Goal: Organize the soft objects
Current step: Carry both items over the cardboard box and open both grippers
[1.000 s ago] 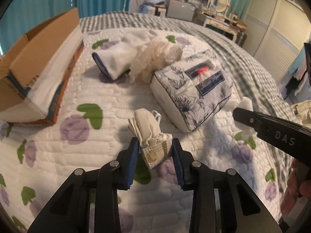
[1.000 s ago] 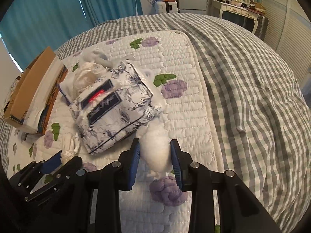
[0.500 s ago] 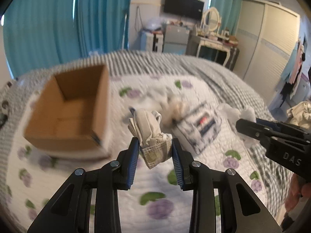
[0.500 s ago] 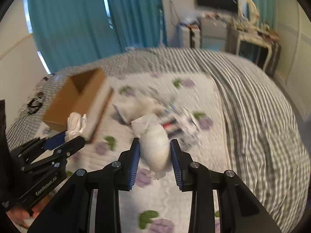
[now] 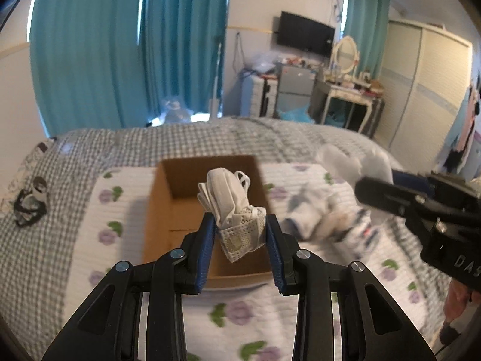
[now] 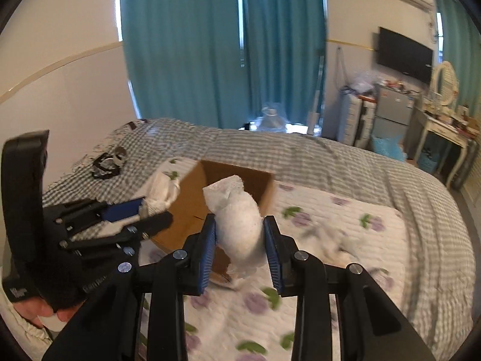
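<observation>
My left gripper [image 5: 240, 234] is shut on a cream lace cloth bundle [image 5: 231, 204] and holds it in the air above the open cardboard box [image 5: 180, 210] on the bed. My right gripper [image 6: 239, 234] is shut on a white soft roll [image 6: 240, 219], also lifted, just before the same box [image 6: 186, 207]. Each gripper shows in the other's view: the right gripper [image 5: 375, 180] with its white roll [image 5: 339, 162] at the right, the left gripper [image 6: 154, 210] with its bundle [image 6: 162, 189] at the left.
A flowered quilt [image 5: 240, 313] lies over a grey checked bedspread [image 6: 421, 180]. A blurred printed tissue pack [image 5: 348, 231] and a white sock [image 5: 303, 222] lie right of the box. A black strap [image 5: 30, 201] lies at the bed's left. Curtains and furniture stand behind.
Both grippers have risen off the quilt with their loads and swung left toward the box. The box now sits centred under them; the tissue pack has dropped away to the right.
</observation>
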`<state>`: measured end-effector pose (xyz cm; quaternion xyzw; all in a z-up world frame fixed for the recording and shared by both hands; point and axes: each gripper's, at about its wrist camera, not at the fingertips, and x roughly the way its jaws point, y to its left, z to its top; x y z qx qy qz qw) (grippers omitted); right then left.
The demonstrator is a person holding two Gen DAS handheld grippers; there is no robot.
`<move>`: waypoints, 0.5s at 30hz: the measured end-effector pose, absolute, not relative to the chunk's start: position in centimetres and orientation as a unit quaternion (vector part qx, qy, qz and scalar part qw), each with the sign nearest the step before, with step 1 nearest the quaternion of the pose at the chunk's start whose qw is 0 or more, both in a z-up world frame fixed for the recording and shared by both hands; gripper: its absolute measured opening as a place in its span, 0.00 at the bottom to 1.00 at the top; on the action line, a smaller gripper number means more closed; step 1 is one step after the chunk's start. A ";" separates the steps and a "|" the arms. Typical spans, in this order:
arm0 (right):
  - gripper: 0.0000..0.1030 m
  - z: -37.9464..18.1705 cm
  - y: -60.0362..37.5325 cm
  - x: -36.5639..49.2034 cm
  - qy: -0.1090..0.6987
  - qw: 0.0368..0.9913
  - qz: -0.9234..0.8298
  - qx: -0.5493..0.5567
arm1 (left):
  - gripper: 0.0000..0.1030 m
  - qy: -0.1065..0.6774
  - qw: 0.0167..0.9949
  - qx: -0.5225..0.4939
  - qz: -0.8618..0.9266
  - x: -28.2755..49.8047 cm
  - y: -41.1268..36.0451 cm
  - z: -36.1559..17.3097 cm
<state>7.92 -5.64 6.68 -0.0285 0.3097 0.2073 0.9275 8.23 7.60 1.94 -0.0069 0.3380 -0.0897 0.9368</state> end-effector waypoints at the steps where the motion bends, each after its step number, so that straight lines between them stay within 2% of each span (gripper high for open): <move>1: 0.30 6.4 -4.9 8.7 0.312 0.926 0.212 -0.029 | 0.32 0.341 0.936 -0.004 -0.087 8.4 8.1 1.4; 9: 0.30 0.1 -0.7 16.1 0.375 0.902 0.214 -0.029 | 0.32 0.380 0.922 0.011 -0.071 12.7 10.4 -4.0; 15: 0.30 -3.2 -0.4 18.8 0.388 0.896 0.214 -0.024 | 0.32 0.407 0.911 -0.001 -0.065 15.2 10.6 -7.0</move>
